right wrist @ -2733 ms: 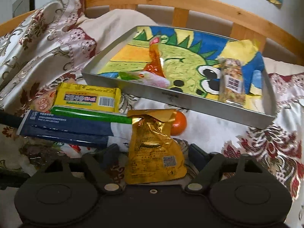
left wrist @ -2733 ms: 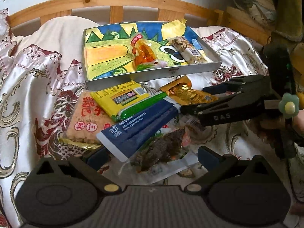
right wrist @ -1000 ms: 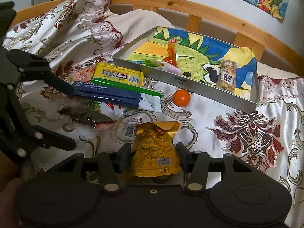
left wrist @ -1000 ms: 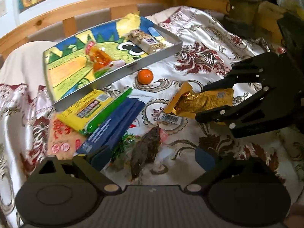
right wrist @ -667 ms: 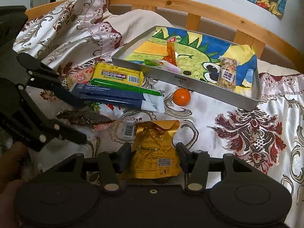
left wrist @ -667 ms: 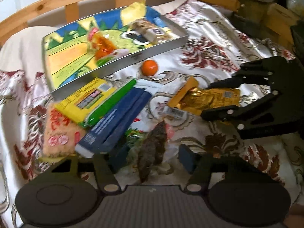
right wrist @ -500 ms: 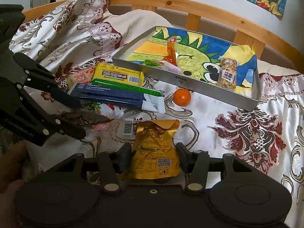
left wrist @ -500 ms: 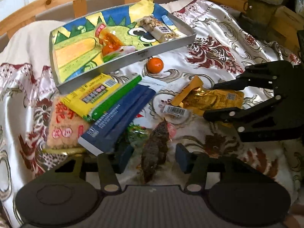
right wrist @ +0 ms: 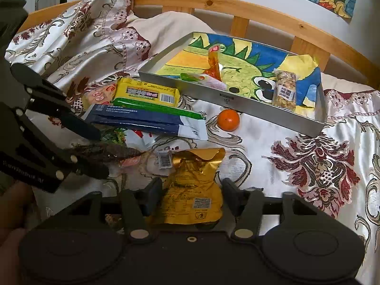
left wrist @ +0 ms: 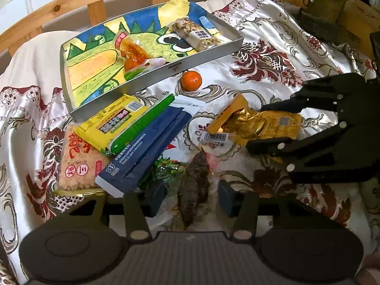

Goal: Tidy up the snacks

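Observation:
A metal tray (left wrist: 147, 82) (right wrist: 251, 105) with a dinosaur drawing lies at the back of the bed and holds an orange packet (left wrist: 131, 52), a nut bar (left wrist: 197, 34) (right wrist: 285, 91) and a pink-green snack. My left gripper (left wrist: 191, 196) (right wrist: 98, 152) has its jaws around a clear pack of dark dried meat (left wrist: 193, 185) (right wrist: 106, 153). My right gripper (right wrist: 193, 196) (left wrist: 255, 127) has its jaws around a gold foil packet (right wrist: 192, 187) (left wrist: 258, 123). Neither looks fully closed.
On the patterned bedspread lie a yellow pack (left wrist: 111, 120), a green stick (left wrist: 142, 125), a long blue pack (left wrist: 147, 149), a cracker pack (left wrist: 76, 161) and a small orange (left wrist: 192, 80) (right wrist: 228, 120). A wooden bed rail (right wrist: 237, 7) runs behind the tray.
My left gripper has moved in over the dried meat pack and its jaws have narrowed around it. My right gripper has pulled back from the tray with the gold packet between its jaws.

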### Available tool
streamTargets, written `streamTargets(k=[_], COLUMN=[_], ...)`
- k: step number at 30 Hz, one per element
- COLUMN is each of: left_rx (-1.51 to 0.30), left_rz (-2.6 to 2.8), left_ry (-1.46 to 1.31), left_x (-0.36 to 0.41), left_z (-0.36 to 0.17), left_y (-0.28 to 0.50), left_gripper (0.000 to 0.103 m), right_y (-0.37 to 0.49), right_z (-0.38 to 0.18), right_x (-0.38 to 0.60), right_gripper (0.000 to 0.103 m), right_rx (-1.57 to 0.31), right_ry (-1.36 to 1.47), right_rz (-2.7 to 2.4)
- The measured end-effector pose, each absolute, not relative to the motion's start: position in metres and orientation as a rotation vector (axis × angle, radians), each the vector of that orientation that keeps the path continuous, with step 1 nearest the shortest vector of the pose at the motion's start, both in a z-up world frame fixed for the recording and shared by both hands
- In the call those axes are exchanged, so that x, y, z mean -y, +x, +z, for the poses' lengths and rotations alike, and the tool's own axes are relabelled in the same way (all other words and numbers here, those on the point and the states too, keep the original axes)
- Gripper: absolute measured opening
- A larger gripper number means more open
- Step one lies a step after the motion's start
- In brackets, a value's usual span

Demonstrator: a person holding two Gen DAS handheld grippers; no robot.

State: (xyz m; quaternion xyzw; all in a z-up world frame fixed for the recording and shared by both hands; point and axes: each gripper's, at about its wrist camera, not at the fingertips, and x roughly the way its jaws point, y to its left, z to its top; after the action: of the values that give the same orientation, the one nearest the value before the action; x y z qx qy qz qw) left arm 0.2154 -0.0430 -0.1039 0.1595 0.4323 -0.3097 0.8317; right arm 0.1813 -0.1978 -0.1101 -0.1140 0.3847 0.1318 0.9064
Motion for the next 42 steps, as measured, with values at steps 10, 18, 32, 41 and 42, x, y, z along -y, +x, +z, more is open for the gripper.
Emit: streamTargets(k=[10, 18, 32, 41, 42], left_rx=[-0.942, -0.966, -0.933, -0.902, -0.901], left_rz=[-0.651, -0.63, -0.635, -0.617, -0.617], left_ry=[0.234, 0.178, 0.315, 0.238, 0.233], left_x=[0.04, 0.034, 0.051, 0.047, 0.047], left_z=[-0.096, -0.096, -0.105, -0.094, -0.093], left_y=[0.219, 0.226, 0.215, 0.216, 0.216], left_gripper=[0.049, 0.049, 0.05, 0.049, 0.049], right_y=[0.174, 0.173, 0.174, 0.174, 0.173], right_z=[-0.106, -0.104, -0.107, -0.105, -0.104], right_x=[0.191, 0.192, 0.193, 0.194, 0.194], right_gripper=[0.048, 0.047, 0.047, 0.047, 0.047], right_rx=[-0.756, -0.735, -0.764, -0.734, -0.729], right_ry=[-0.302, -0.306, -0.29, -0.289, -0.291], right_rz=[0.255, 0.244, 0.253, 0.235, 0.232])
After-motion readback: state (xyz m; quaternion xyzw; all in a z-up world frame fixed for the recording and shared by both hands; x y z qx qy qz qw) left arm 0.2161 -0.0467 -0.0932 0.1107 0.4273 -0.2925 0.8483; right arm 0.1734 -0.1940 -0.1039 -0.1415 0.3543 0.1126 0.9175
